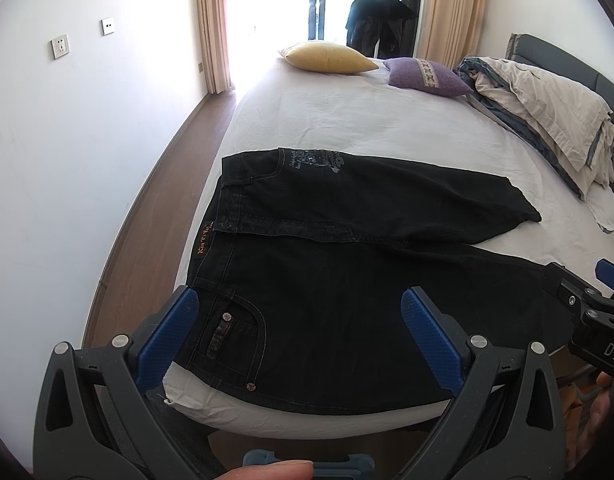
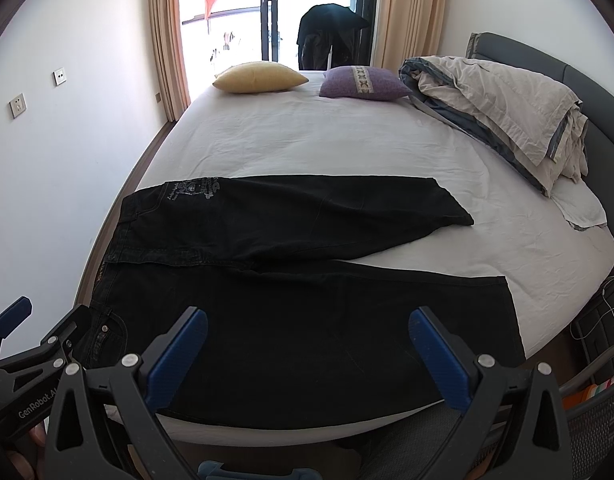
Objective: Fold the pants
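We hold the left gripper point(image 1: 299, 332) and right gripper point(image 2: 307, 348) with fingers spread apart, gripping nothing, above the black pants point(image 2: 267, 300) lying flat on the bed point(image 2: 307, 140), legs splayed.

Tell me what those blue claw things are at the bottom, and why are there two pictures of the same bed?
Those are grabbers, not robot arms: a person holds one in each hand. Each carries a camera looking out between its two blue fingers, so you get two pictures. One shows the left gripper, the other the right gripper. Both are open and hold nothing. On the white bed lie black pants, spread flat, waiting to be folded. Farther back sit a yellow pillow, a purple pillow and a bundled blanket.
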